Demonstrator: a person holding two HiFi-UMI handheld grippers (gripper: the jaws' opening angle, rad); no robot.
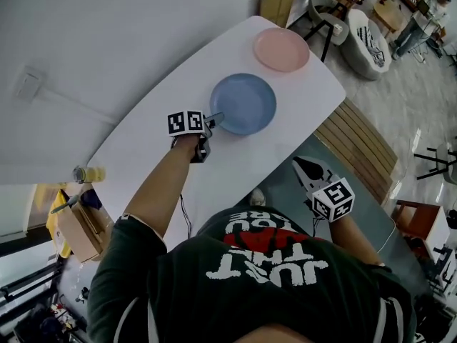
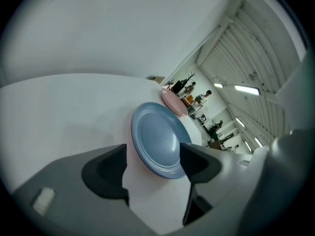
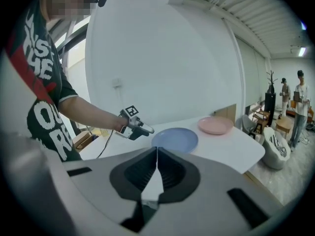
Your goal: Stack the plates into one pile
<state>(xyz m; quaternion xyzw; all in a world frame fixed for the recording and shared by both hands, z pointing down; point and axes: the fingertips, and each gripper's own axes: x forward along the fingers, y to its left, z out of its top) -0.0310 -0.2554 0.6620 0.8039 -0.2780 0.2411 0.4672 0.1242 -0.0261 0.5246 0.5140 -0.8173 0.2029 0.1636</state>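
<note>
A blue plate [image 1: 244, 103] lies flat on the white table [image 1: 157, 148], with a pink plate [image 1: 281, 49] beyond it near the far end. My left gripper [image 1: 214, 118] sits at the blue plate's near-left rim. In the left gripper view its jaws stand wide open [image 2: 152, 163], the blue plate [image 2: 160, 139] just ahead with its near rim between the tips, untouched; the pink plate [image 2: 173, 102] shows behind. My right gripper [image 1: 308, 174] hangs off the table's right edge, shut [image 3: 156, 154] and empty. From there I see the blue plate [image 3: 175, 139] and pink plate [image 3: 215, 125].
A yellow bottle [image 1: 89, 174] stands at the table's near-left end, above a cardboard box [image 1: 78, 227] on the floor. A wooden slatted bench [image 1: 357, 141] runs along the table's right side. Chairs [image 1: 365, 38] and people stand further off.
</note>
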